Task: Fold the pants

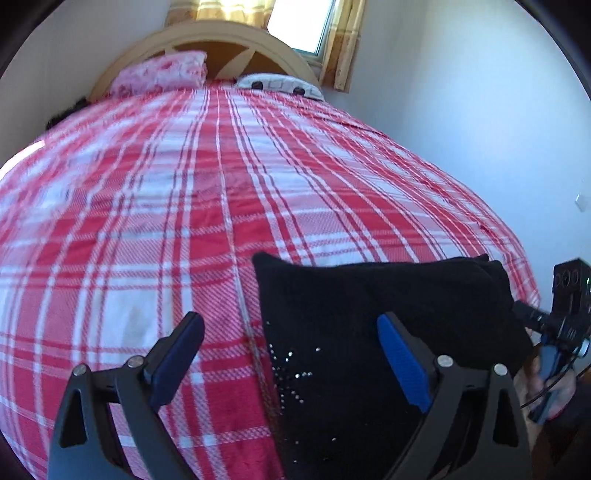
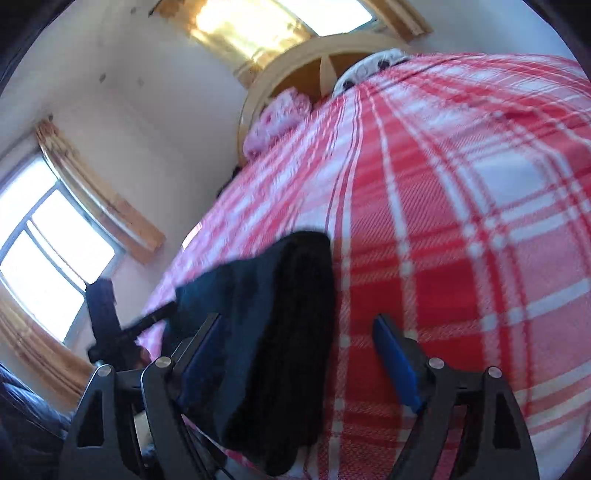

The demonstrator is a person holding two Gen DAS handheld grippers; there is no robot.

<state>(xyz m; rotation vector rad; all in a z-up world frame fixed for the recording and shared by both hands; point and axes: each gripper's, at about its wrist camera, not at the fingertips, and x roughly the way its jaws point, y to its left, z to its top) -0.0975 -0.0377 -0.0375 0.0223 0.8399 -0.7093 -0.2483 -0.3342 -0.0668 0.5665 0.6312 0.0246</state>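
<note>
The black pants [image 1: 388, 314] lie folded into a thick, compact bundle on the bed, near its close edge. Small shiny studs [image 1: 291, 369] dot the fabric on the part nearest the left wrist camera. In the right wrist view the same bundle [image 2: 280, 314] shows stacked layers with a rounded fold at its far end.

The left gripper [image 1: 291, 354] hovers over the bundle's left edge with its jaws spread wide: one blue pad [image 1: 402, 362] stands above the black cloth, the other above the bedspread, and neither pinches anything. The right gripper [image 2: 295, 354] also has its jaws set wide apart. Its left pad sits against or just beside the side of the bundle, its right pad [image 2: 395, 362] over bare bedspread, and the fabric is not clamped. This gripper appears at the right margin of the left wrist view too, beside the bundle's right end, with part of a hand [image 1: 546, 387] around it.

A red and white plaid bedspread [image 1: 221, 206] covers the bed. At the far end rest a pink pillow [image 1: 162, 72] and a patterned white pillow [image 1: 280, 85], against an arched cream headboard [image 1: 221, 33]. Behind it is a window [image 1: 303, 22] with yellow curtains [image 1: 218, 7]. A second window [image 2: 44, 251] fills the left of the right wrist view.
</note>
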